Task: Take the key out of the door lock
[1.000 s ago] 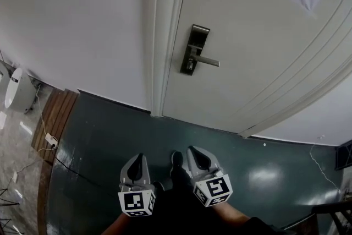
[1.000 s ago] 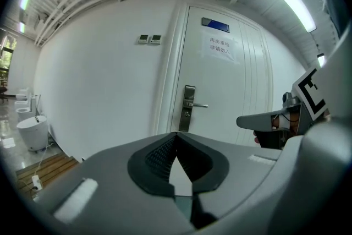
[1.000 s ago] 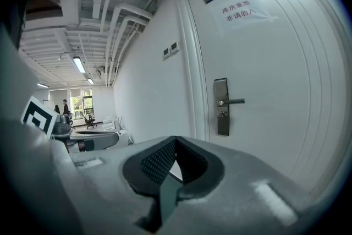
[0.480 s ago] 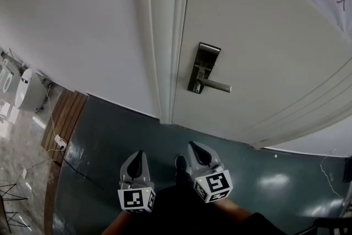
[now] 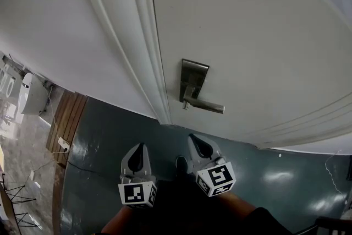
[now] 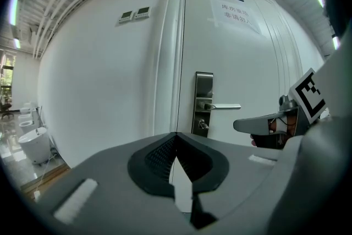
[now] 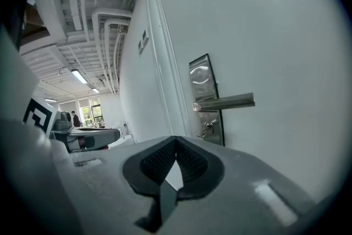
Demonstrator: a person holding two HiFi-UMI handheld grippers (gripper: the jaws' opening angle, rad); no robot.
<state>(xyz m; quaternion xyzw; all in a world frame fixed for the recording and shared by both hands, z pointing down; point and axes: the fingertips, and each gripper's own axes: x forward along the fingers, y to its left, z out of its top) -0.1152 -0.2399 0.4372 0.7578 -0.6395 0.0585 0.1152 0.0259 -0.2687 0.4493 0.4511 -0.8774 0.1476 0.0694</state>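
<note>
From the head view, the door (image 5: 247,36) fills most of what's ahead, with the lock plate (image 5: 194,77) near its left edge and the handle (image 5: 206,107) sticking out to the right. A small nub just under the handle looks like the key (image 5: 186,104), though it is tiny here. The left gripper (image 5: 137,151) and right gripper (image 5: 196,145) hang low, side by side, well short of the lock.

In the left gripper view, its jaws are pressed together with nothing between them. The key (image 6: 203,125) hangs out of the plate below the handle.

In the right gripper view, the jaws are likewise closed and empty. The key (image 7: 208,128) shows larger here, so I'd guess this gripper is the natural one to use.

To do it well, spread those jaws before closing in. Come at the key's flat head squarely and stay under the handle. Pinch firmly, then draw straight back from the door, not sideways. Whether the key needs turning first, I can't tell.
</note>
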